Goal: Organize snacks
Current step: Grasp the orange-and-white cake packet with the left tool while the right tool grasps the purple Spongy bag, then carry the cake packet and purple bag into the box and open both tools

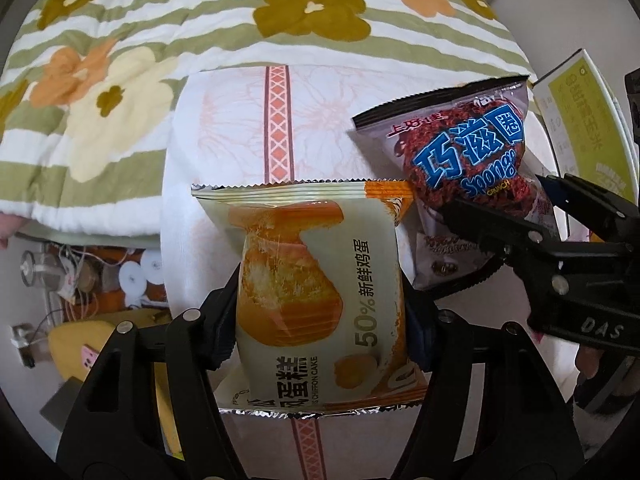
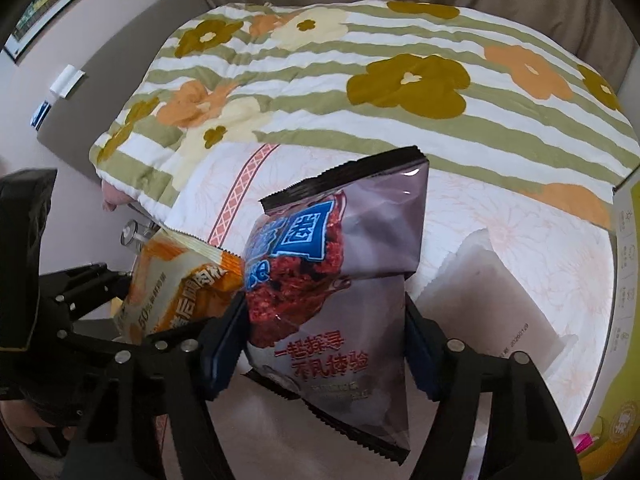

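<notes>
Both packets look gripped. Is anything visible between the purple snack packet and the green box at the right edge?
Nothing visible blocks it. The right gripper is shut on the purple snack packet; the green box stands at the right edge. Between them only a flat pale packet lies low on the white cloth. The box's opening is out of view.

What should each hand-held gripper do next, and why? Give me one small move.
Probably lift both packets clear together. The left hand-held gripper pinches the chiffon cake packet, the right hand-held gripper pinches the Spongo packet, and both packets hang just above the white cloth, the yellow-green box alongside.
</notes>
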Action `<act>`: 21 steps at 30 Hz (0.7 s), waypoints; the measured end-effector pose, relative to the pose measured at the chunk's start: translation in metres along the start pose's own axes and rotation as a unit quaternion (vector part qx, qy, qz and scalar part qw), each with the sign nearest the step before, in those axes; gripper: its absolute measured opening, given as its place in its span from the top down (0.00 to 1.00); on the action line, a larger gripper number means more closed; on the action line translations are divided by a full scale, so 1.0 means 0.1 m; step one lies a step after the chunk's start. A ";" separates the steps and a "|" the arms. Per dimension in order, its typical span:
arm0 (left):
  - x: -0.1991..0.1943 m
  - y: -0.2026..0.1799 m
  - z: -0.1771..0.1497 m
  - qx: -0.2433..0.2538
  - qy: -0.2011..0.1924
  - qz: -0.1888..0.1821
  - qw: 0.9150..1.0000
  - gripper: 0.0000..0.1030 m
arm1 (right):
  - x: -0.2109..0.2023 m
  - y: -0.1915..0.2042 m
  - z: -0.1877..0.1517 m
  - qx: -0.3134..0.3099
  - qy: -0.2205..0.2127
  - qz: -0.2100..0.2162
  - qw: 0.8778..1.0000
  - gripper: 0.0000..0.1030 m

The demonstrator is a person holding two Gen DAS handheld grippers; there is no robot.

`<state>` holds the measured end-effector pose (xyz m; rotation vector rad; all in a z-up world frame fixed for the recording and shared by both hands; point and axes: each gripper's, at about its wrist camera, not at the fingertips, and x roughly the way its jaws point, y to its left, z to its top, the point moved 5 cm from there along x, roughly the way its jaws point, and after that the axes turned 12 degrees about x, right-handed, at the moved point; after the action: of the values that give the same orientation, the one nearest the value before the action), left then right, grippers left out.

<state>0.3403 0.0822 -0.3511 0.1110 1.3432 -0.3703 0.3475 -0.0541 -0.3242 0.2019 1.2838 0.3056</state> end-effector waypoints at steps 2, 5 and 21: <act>-0.05 -0.01 0.00 0.002 -0.005 0.003 1.000 0.39 | -0.03 0.01 0.00 -0.002 -0.004 -0.006 1.000 0.41; -0.16 -0.04 0.00 0.007 -0.015 0.005 1.000 0.39 | -0.13 0.02 -0.01 0.003 -0.014 -0.006 1.000 0.42; -1.23 -0.40 0.49 0.060 -0.120 0.019 0.991 0.39 | -1.57 -0.20 0.11 0.052 -0.138 -0.023 0.989 0.43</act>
<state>0.3511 0.0547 -0.2154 0.1865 1.0803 -0.4200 0.3209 -0.1247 -0.1848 0.2936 1.0287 0.1647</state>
